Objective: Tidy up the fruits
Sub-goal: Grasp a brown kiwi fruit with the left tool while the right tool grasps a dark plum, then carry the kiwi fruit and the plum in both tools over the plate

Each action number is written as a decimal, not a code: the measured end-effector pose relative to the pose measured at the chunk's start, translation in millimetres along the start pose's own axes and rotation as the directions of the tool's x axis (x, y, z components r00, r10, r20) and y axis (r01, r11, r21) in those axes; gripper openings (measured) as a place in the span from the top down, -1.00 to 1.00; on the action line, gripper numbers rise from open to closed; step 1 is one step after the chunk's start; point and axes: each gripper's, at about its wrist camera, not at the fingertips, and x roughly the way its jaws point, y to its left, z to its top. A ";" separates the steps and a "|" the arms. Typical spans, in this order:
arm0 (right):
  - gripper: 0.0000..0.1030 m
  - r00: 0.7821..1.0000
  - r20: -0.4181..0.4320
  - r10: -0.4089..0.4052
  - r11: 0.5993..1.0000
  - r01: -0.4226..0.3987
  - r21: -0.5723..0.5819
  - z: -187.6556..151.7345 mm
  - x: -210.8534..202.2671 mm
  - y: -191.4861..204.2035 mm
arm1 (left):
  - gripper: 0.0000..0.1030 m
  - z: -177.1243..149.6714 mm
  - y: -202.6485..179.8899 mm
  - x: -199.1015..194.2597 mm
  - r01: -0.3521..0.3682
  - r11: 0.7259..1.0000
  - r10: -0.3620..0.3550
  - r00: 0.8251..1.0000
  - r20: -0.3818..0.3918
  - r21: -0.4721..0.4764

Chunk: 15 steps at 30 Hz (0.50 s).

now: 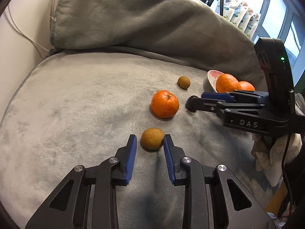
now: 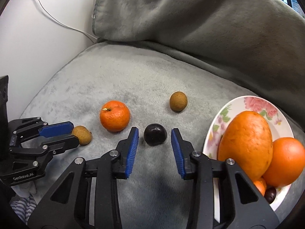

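On a grey blanket lie a tangerine (image 1: pixel 165 104) (image 2: pixel 114 115), two small brown fruits and a dark round fruit. My left gripper (image 1: pixel 150 139) is open, its fingertips on either side of the near brown fruit (image 1: pixel 152 138) (image 2: pixel 82 134). My right gripper (image 2: pixel 154 134) is open around the dark fruit (image 2: pixel 155 134), which lies on the blanket; in the left wrist view it shows from the side (image 1: pixel 192 103). The other brown fruit (image 1: pixel 184 82) (image 2: pixel 178 101) lies farther back. A floral plate (image 2: pixel 246 103) (image 1: pixel 211 76) at the right holds a mango (image 2: pixel 246 143), an orange (image 2: pixel 286 160) and smaller fruits.
A folded grey blanket (image 1: pixel 143 17) rises behind the fruits. A white wall with cables (image 2: pixel 47 17) is at the left. Windows and packaged goods (image 1: pixel 240 13) are at the back right. A gloved hand (image 1: pixel 276 152) holds the right gripper.
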 end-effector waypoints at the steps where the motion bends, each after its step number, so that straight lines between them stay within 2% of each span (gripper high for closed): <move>1: 0.31 1.000 -0.004 -0.002 1.000 0.002 -0.003 1.0 1.9 -0.1 | 0.47 0.5 -0.7 0.9 0.000 1.000 0.000 1.000 -0.001 0.002; 10: 0.35 1.000 -0.019 -0.002 1.000 0.002 -0.006 2.7 12.2 0.3 | 0.47 1.9 -6.0 7.7 0.010 1.000 -0.009 1.000 -0.022 0.016; 15: 0.44 1.000 -0.020 -0.004 1.000 0.004 -0.012 2.3 13.3 2.8 | 0.47 2.1 -9.5 14.8 0.014 0.999 -0.012 0.999 -0.044 0.031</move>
